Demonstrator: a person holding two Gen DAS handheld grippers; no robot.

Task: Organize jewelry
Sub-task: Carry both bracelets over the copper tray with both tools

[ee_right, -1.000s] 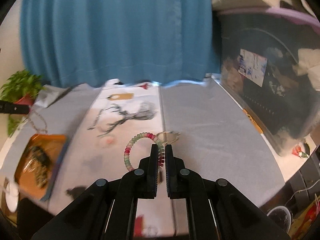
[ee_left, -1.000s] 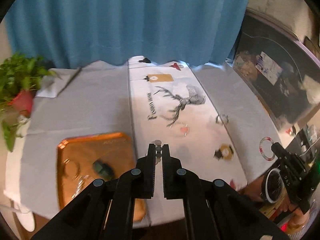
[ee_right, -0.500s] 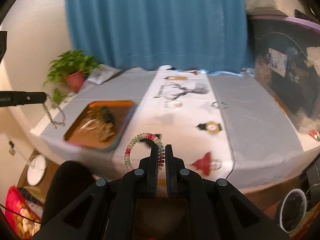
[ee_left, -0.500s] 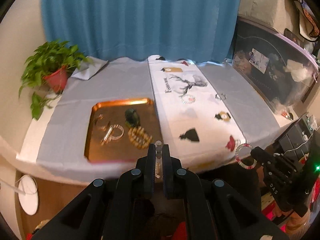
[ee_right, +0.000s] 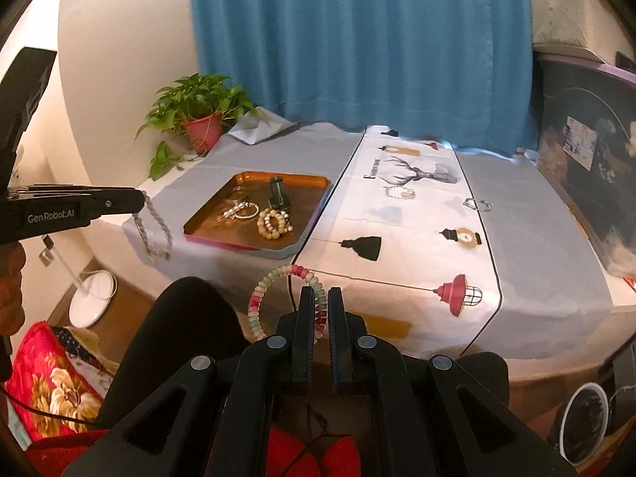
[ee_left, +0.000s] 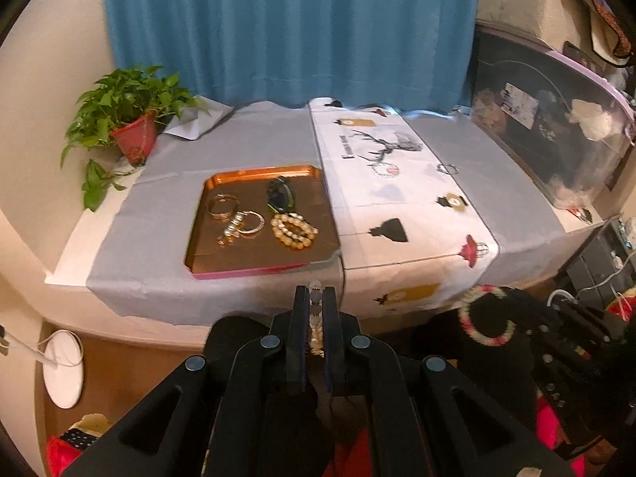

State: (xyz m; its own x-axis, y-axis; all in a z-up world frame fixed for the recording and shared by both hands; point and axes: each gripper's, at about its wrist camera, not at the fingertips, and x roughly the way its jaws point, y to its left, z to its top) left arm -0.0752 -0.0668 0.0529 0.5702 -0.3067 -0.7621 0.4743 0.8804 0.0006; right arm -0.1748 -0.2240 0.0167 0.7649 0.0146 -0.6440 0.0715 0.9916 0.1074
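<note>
An orange tray (ee_left: 206,238) (ee_right: 310,187) on the table holds several bracelets, among them a cream bead bracelet (ee_left: 294,230) (ee_right: 274,224). My left gripper (ee_left: 316,298) is shut on a clear bead bracelet (ee_left: 315,318), which hangs from it in the right wrist view (ee_right: 153,226). My right gripper (ee_right: 322,298) is shut on a pink and green bead bracelet (ee_right: 274,290) (ee_left: 483,318). Both grippers are held off the table's front edge. A pearl bracelet (ee_left: 384,169) (ee_right: 399,192) and a small metal ring (ee_left: 447,168) (ee_right: 477,204) lie on the white runner (ee_left: 397,206).
A potted plant (ee_left: 127,127) (ee_right: 198,119) stands at the table's back left. A blue curtain (ee_left: 286,28) hangs behind. A dark case (ee_left: 556,127) borders the right side. A white lamp base (ee_left: 63,369) sits on the floor.
Both grippers have pulled back from over the table to beyond its front edge, each still holding its bracelet. The whole table and tray have come into view.
</note>
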